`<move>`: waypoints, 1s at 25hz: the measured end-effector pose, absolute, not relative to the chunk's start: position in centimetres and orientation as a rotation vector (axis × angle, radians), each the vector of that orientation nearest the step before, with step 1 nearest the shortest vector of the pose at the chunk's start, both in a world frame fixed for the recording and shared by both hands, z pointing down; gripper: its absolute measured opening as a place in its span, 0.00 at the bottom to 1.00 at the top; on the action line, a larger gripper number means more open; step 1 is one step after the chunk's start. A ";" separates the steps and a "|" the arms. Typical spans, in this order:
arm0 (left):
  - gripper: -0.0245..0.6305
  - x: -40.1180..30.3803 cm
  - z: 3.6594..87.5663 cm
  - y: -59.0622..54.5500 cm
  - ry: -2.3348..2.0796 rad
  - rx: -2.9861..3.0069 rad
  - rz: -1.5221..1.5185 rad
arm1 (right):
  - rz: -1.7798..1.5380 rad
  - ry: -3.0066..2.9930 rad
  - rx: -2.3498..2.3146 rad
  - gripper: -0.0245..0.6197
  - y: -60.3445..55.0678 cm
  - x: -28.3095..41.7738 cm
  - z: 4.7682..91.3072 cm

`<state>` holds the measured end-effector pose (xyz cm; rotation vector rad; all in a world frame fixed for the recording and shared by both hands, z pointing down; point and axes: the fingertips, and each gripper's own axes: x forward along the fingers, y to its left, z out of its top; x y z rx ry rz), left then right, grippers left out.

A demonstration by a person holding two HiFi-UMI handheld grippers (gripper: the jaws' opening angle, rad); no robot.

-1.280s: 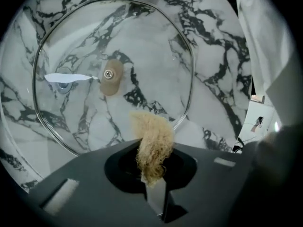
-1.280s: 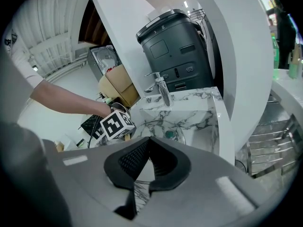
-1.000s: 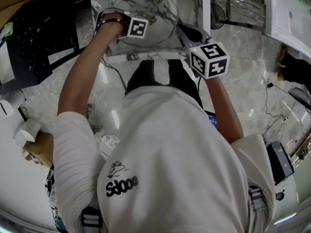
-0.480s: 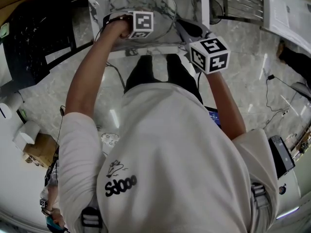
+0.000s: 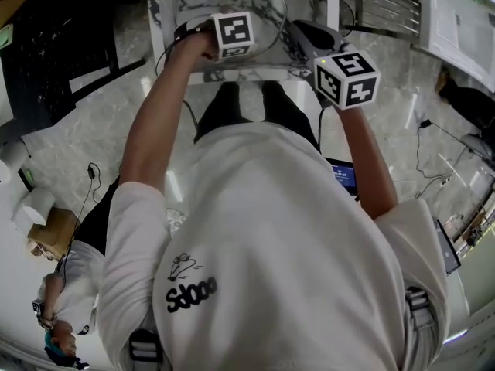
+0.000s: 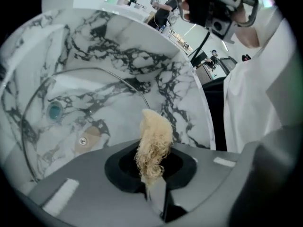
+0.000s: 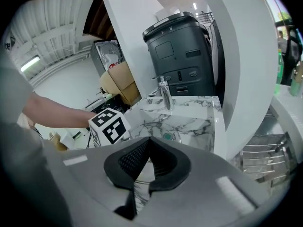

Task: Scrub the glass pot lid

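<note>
The glass pot lid (image 6: 80,103) lies in a marble sink (image 6: 142,56), its metal rim curving across the basin and its teal knob (image 6: 54,110) at the left. My left gripper (image 6: 152,181) is shut on a beige fibre scrubber (image 6: 154,141) that stands up over the lid. My right gripper (image 7: 148,143) has its jaws closed at the tips, with the lid's rim running between them; the teal knob (image 7: 166,137) shows just beyond. In the head view both marker cubes, left (image 5: 233,34) and right (image 5: 346,77), hover over the lid (image 5: 263,10).
A chrome faucet (image 7: 165,92) stands at the back of the sink, with a black machine (image 7: 182,51) behind it. A white pillar (image 7: 241,70) and a wire rack (image 7: 265,155) are to the right. The drain (image 6: 83,141) is under the lid. Cables hang by the counter edge (image 5: 186,114).
My left gripper has moved right and farther over the lid with the scrubber. The right gripper has shifted slightly right and away. The head view has tilted.
</note>
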<state>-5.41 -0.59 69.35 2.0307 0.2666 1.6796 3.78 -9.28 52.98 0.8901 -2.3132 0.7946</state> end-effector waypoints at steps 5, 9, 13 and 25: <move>0.10 -4.8 65.1 -5.2 -0.136 2.224 1.468 | 0.713 -2.349 0.902 0.04 -11.0 2.8 50.3; 0.10 -4.6 60.3 -8.5 -0.417 2.378 1.185 | 0.627 -2.413 0.929 0.04 -12.6 1.9 46.8; 0.10 -6.7 55.6 -11.1 -0.682 2.437 1.002 | 0.508 -2.479 0.957 0.04 -13.9 1.1 42.7; 0.11 -12.3 38.6 -16.7 -1.319 2.611 0.642 | 0.227 -2.651 1.094 0.04 -16.0 0.0 30.8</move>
